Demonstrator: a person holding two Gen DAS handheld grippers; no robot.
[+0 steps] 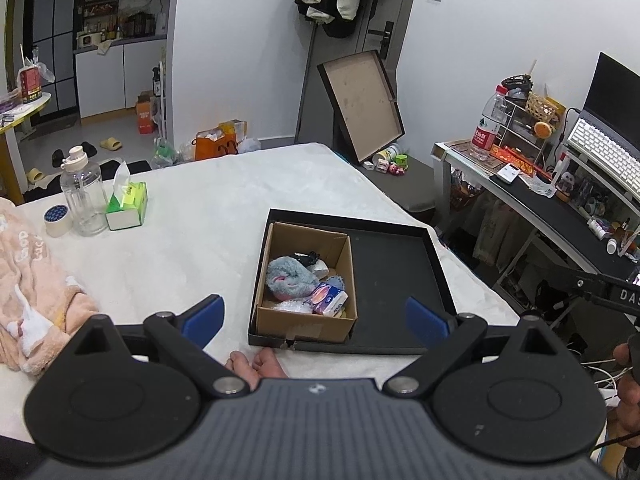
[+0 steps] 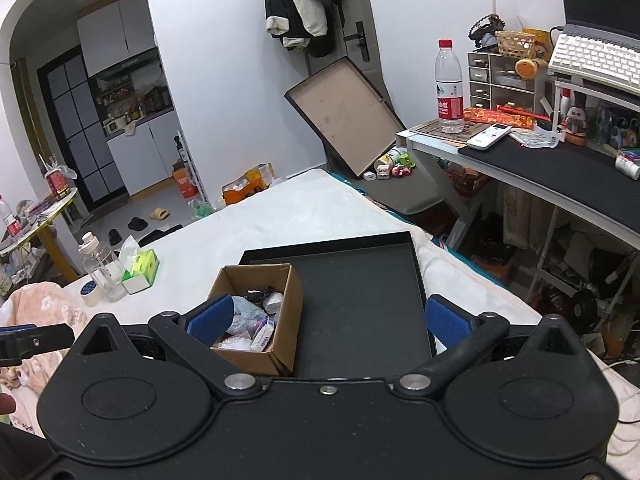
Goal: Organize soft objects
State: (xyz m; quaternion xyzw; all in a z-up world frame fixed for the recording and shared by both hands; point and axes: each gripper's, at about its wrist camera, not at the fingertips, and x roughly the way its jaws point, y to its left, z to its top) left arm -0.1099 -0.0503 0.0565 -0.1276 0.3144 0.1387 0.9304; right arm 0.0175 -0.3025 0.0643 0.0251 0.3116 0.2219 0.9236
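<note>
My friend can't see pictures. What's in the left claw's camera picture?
An open left claw hovers over a white bed, aimed at a cardboard box of soft things, like a fluffy grey slipper, sitting in a black tray.

Not much you can actually read here. At your 3 o'clock in the left wrist view, the black bar [image 1: 612, 292] of the other rig shows white letters "DA", cut off by the frame edge. The red bottle label [image 2: 449, 105], the green tissue box [image 1: 127, 205] and the tissue pack [image 1: 329, 300] have print too blurry to make out.
</note>
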